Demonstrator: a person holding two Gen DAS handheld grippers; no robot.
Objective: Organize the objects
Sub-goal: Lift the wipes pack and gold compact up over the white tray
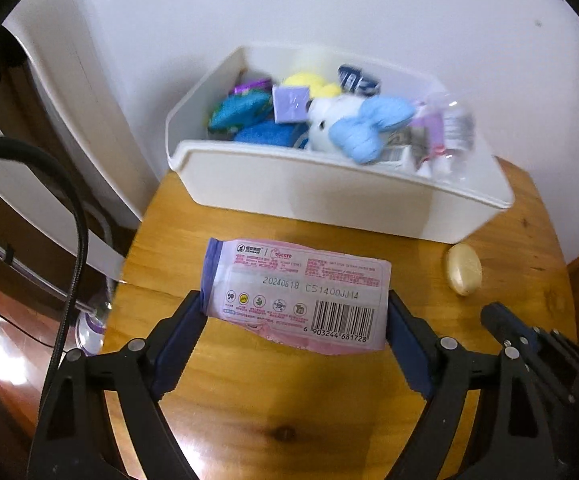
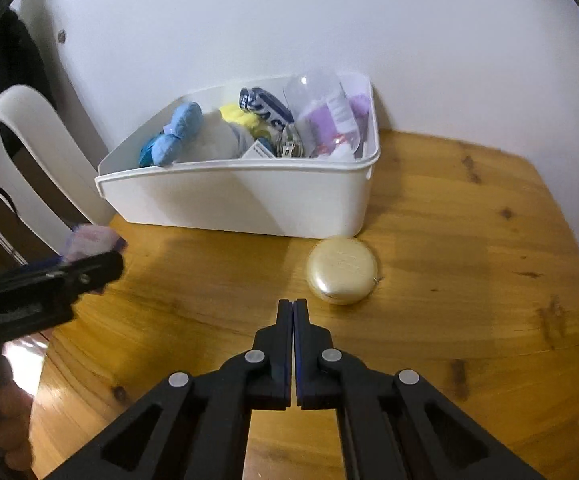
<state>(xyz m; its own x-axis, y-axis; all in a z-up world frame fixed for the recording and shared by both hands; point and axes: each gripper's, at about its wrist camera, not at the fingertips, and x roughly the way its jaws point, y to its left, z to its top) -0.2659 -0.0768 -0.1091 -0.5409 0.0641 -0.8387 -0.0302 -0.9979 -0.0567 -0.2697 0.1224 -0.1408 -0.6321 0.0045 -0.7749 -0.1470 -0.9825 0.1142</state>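
Left tongs (image 1: 295,312) pinching the pink wipes pack (image 1: 297,288) above the table (image 1: 249,392), right tongs (image 2: 292,308) pressed together, empty; next: carry pack far into the white bin (image 1: 329,188), then the gold case (image 2: 343,276).

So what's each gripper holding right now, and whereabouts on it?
The left gripper clamps the pink wipes pack by its two short ends. The right gripper is closed on nothing.

1. Bin (image 1: 329,188) stands at the table's (image 1: 249,400) rear, against the wall (image 1: 329,8).
2. Toys (image 1: 353,128) lie in the bin.
3. Case (image 2: 343,276) lies before the bin's right corner.
4. Pack (image 1: 297,296) sits left of the case.
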